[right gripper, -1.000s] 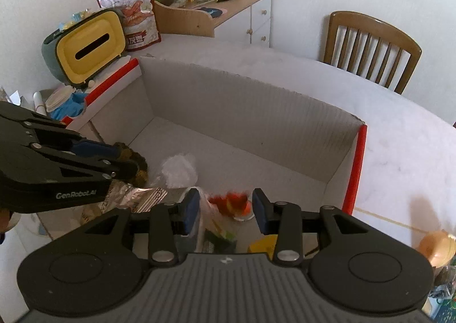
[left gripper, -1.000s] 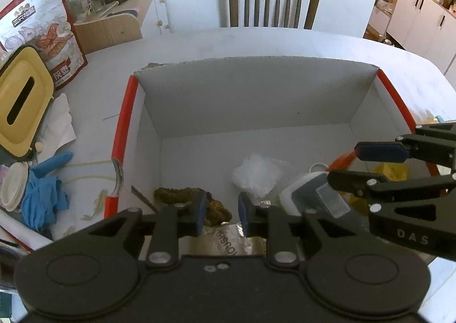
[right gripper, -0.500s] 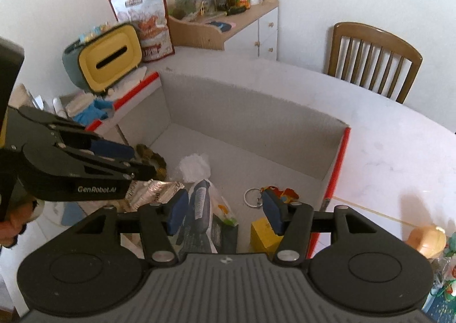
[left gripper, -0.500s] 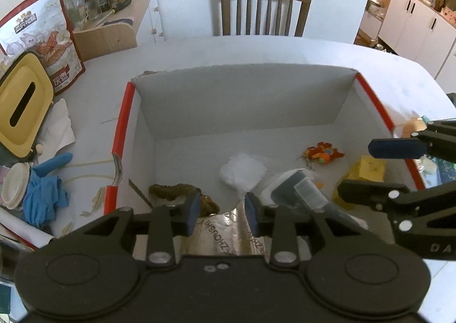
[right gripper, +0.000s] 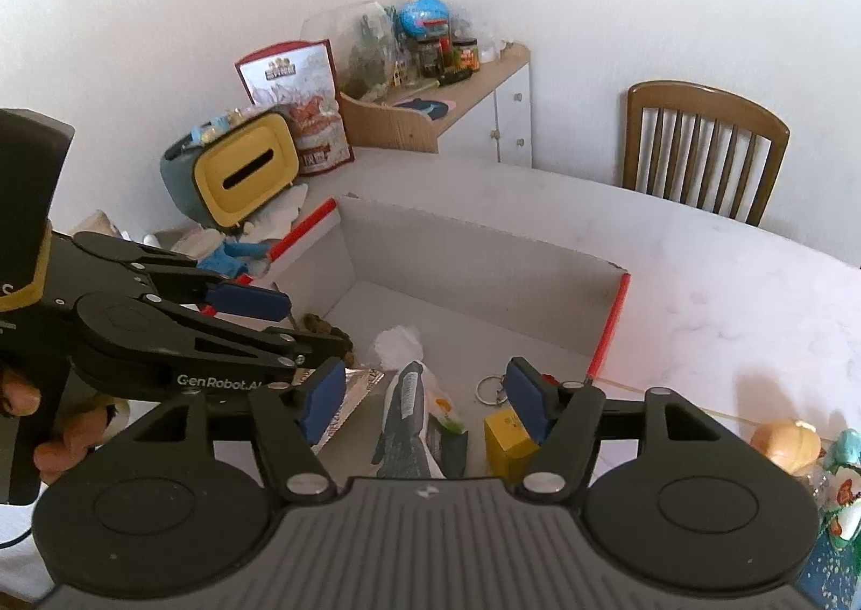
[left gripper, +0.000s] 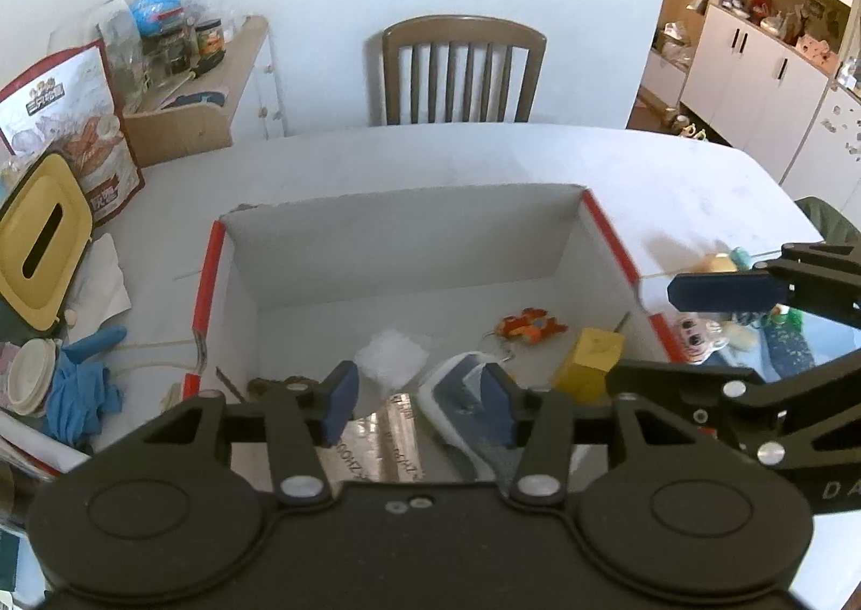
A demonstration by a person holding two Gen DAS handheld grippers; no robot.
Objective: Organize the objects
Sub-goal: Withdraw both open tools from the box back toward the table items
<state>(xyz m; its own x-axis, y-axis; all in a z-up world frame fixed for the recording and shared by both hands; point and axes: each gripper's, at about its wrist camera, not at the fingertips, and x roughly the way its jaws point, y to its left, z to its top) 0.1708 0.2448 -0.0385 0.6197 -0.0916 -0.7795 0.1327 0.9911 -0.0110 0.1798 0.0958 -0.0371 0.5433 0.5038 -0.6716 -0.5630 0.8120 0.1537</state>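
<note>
Red-edged white cardboard box [left gripper: 608, 228] leaves clear floor along its far wall; both tools, left [left gripper: 420, 402] and right [right gripper: 425, 397], hover released, empty.

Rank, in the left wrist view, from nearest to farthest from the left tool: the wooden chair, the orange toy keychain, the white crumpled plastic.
From the left tool:
1. White crumpled plastic, just ahead, in the box.
2. Orange toy keychain, ahead right, in the box.
3. Wooden chair, beyond the table.

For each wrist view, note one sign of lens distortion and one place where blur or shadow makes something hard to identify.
Left wrist view: the table edge bows into a curve and the corners go black; the small toys past the box's red edge are blurred. Right wrist view: the wall corner leans, the chair tilts; the dark lump inside the box sits in shadow behind the left gripper, unidentifiable.
</note>
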